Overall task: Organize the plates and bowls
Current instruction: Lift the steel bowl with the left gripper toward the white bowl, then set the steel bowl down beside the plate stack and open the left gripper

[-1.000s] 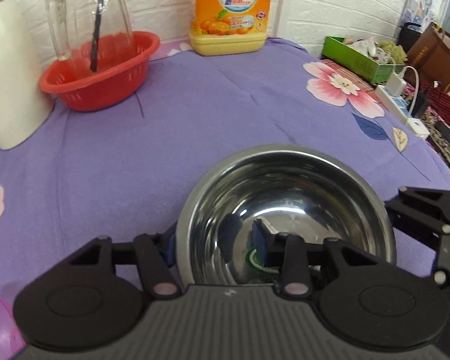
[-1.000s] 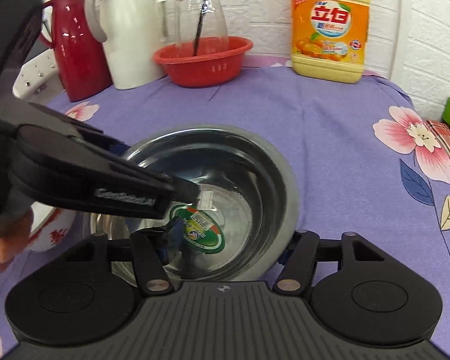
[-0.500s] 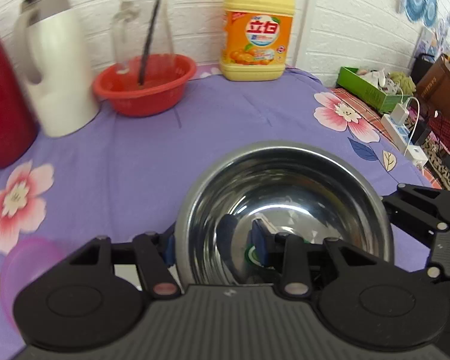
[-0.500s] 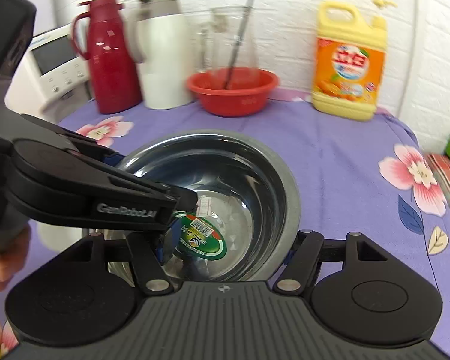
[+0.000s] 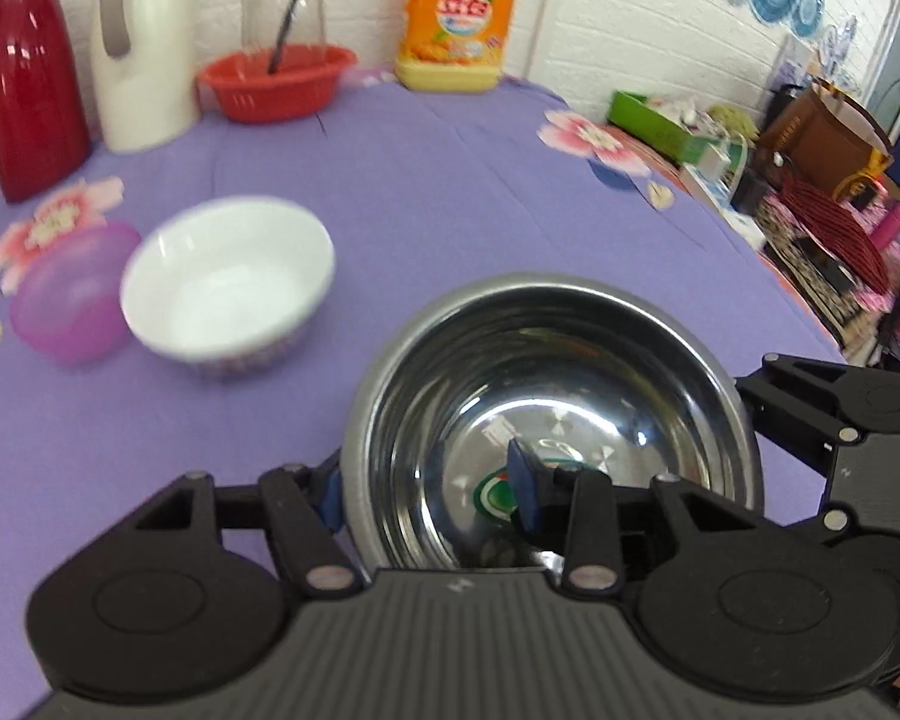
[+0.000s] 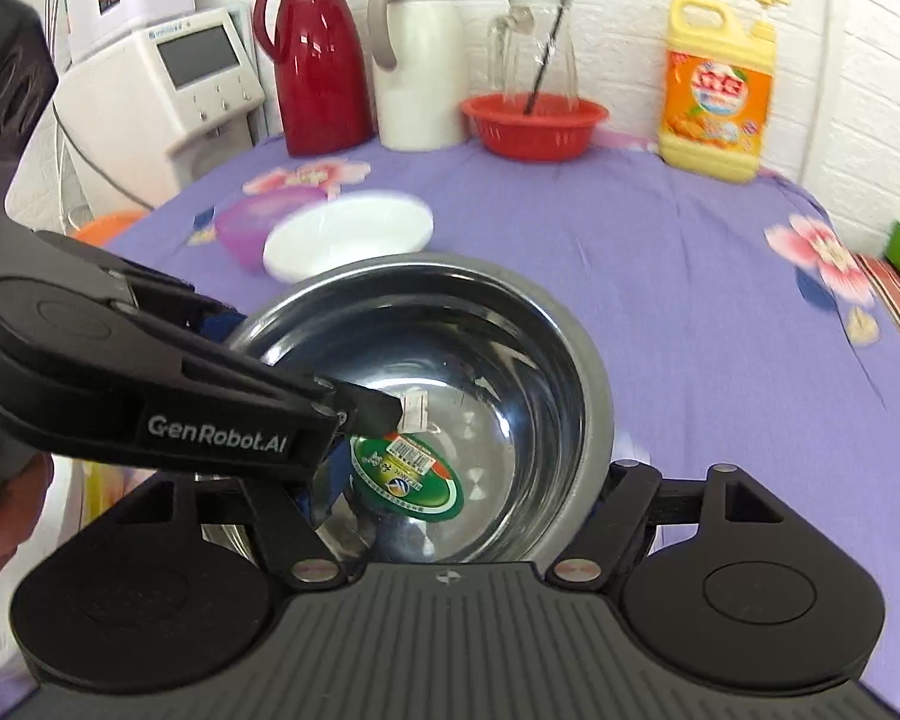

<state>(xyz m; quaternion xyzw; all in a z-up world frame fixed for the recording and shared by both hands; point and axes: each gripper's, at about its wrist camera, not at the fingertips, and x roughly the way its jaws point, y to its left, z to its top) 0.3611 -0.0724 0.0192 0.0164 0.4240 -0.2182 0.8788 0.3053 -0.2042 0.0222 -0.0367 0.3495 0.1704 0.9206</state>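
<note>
Steel bowl [image 5: 561, 420] | I grip opposite rims, left gripper [image 5: 426, 489] and right gripper [image 6: 468, 498] clenched | white bowl [image 5: 228, 285] far-left.

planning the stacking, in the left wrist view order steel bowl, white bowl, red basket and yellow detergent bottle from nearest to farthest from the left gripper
1. Steel bowl: clamped at its rim by the left gripper.
2. White bowl: ahead on the left, beside a purple bowl.
3. Red basket: far left of centre.
4. Yellow detergent bottle: at the back wall, only slightly beyond the basket.
</note>
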